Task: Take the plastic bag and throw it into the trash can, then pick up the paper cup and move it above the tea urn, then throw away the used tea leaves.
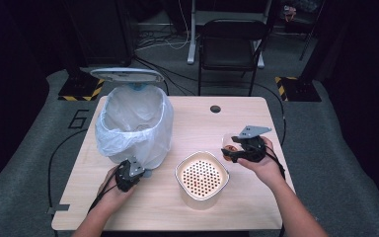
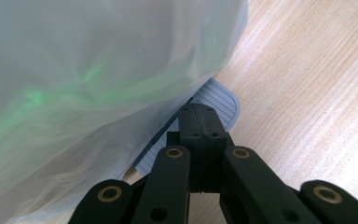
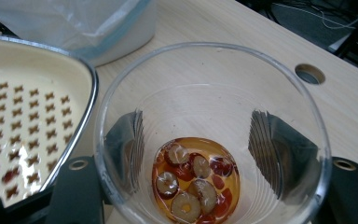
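Right tongs clamp a clear plastic cup of amber liquid and sliced red dates beside the cream perforated strainer bowl. Left tongs sit pressed together against the white bag-lined bin on the wooden bench.

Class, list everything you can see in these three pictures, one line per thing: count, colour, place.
Table: one, light wood, centre; a round hole near its far edge.
Bin: one, white, lined with a clear plastic bag, lid up, table's left.
Strainer bowl: one, cream, perforated insert, table's front centre.
Glass cup: one, clear, holding amber liquid and sliced red fruit, between the right gripper's jaws.
Pedal: one, grey, ribbed, at the bin's base.
Chair: one, black, beyond the table.
Left gripper: one, black, shut, at the pedal beside the bin.
Right gripper: one, black, gripping the glass cup, table's right.
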The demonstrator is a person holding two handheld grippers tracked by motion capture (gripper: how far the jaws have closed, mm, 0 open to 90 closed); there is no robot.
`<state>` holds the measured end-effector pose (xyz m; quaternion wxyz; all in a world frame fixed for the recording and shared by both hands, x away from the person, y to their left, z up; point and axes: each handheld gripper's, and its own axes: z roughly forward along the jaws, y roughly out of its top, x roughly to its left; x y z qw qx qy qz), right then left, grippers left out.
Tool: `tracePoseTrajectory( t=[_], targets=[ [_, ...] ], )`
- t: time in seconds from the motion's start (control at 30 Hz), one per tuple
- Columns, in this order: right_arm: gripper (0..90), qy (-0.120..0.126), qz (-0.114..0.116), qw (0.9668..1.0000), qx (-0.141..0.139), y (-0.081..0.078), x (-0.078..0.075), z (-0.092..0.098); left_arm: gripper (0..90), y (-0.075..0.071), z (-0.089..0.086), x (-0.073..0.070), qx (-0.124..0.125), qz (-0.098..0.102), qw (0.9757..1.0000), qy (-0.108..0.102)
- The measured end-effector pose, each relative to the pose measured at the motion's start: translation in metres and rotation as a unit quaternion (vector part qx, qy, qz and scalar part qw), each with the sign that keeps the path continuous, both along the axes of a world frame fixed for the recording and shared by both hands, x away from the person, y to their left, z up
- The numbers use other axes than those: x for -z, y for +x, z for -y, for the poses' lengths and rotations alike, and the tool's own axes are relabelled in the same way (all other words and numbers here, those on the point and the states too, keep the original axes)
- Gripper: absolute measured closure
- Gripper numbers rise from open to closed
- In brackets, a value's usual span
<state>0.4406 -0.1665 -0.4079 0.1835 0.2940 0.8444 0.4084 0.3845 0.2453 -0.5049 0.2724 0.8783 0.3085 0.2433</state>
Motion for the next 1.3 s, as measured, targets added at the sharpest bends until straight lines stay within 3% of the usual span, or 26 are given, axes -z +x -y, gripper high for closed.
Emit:
tracePoseTrajectory(
  t=[0.27, 0.5, 0.8, 1.07, 1.3],
  targets=[
    [35.6, -0.009, 0.017, 0.9991, -0.038, 0.023, -0.016, -0.023, 90.0, 0.000, 0.000, 0.000, 0.001, 0.001, 1.0000, -0.002],
    [35.6, -0.009, 0.032, 0.9966, -0.075, 0.029, -0.028, -0.036, 90.0, 0.000, 0.000, 0.000, 0.001, 0.000, 1.0000, 0.000],
    [35.6, -0.014, 0.073, 0.9905, -0.116, 0.026, -0.042, -0.043, 90.0, 0.000, 0.000, 0.000, 0.001, 0.001, 1.0000, 0.000],
    [35.8, -0.036, 0.126, 0.9804, -0.147, 0.013, -0.051, -0.049, 90.0, 0.000, 0.000, 0.000, 0.001, 0.001, 1.0000, -0.002],
    [36.2, -0.069, 0.178, 0.9656, -0.176, 0.004, -0.053, -0.054, 90.0, 0.000, 0.000, 0.000, 0.002, 0.000, 1.0000, -0.001]
  ],
)
